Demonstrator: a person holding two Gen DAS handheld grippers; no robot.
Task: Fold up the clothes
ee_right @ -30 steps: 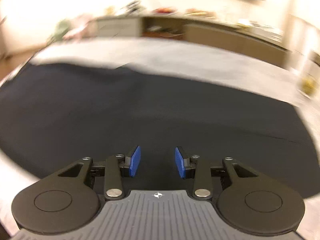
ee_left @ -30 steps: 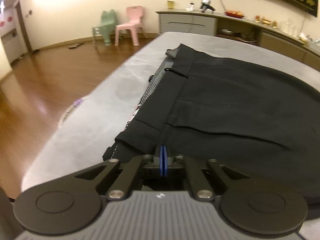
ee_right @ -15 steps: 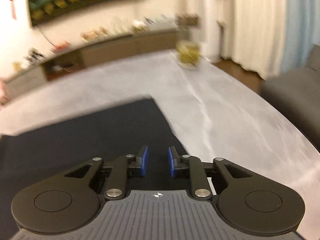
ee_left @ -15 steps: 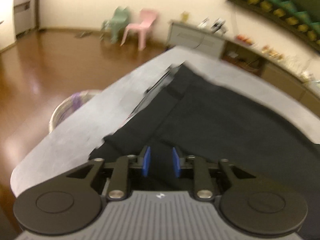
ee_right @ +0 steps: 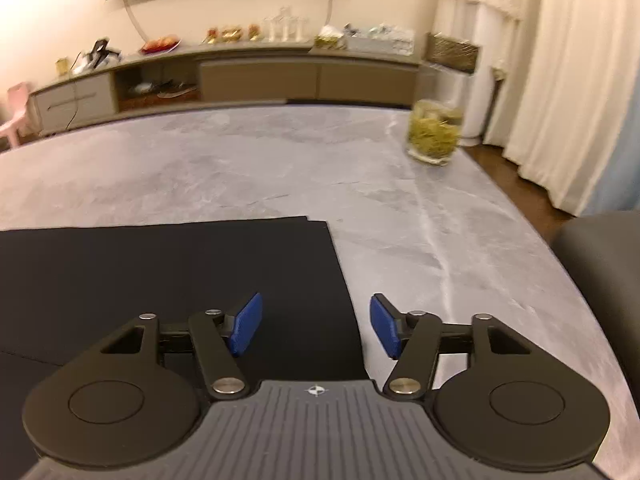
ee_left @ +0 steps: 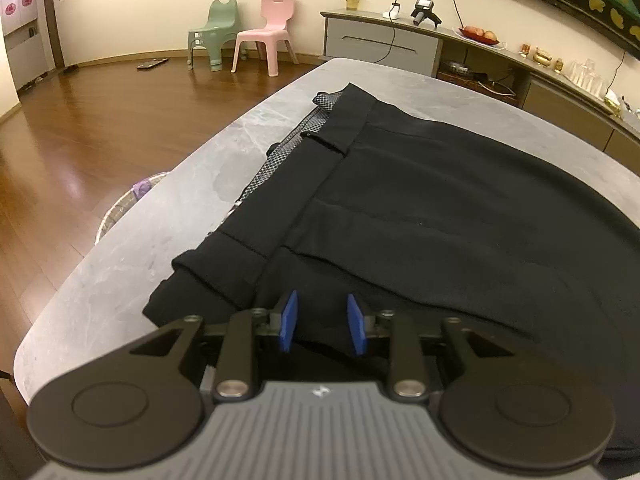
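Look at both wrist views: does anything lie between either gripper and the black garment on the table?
Nothing visible does. The left gripper sits over the black garment's waistband end, the right gripper over its side edge; the glass jar stands far off.

Garment (ee_left: 440,208): matt black cloth with mesh lining. Table (ee_right: 280,160): smooth grey marble-look surface. Floor (ee_left: 100,128): glossy wood.

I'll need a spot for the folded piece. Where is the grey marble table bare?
Bare marble table lies beyond the black garment and to its right, up to the glass jar of yellow-green bits. A narrower bare strip runs along the waistband. The near side is crowded by cloth.
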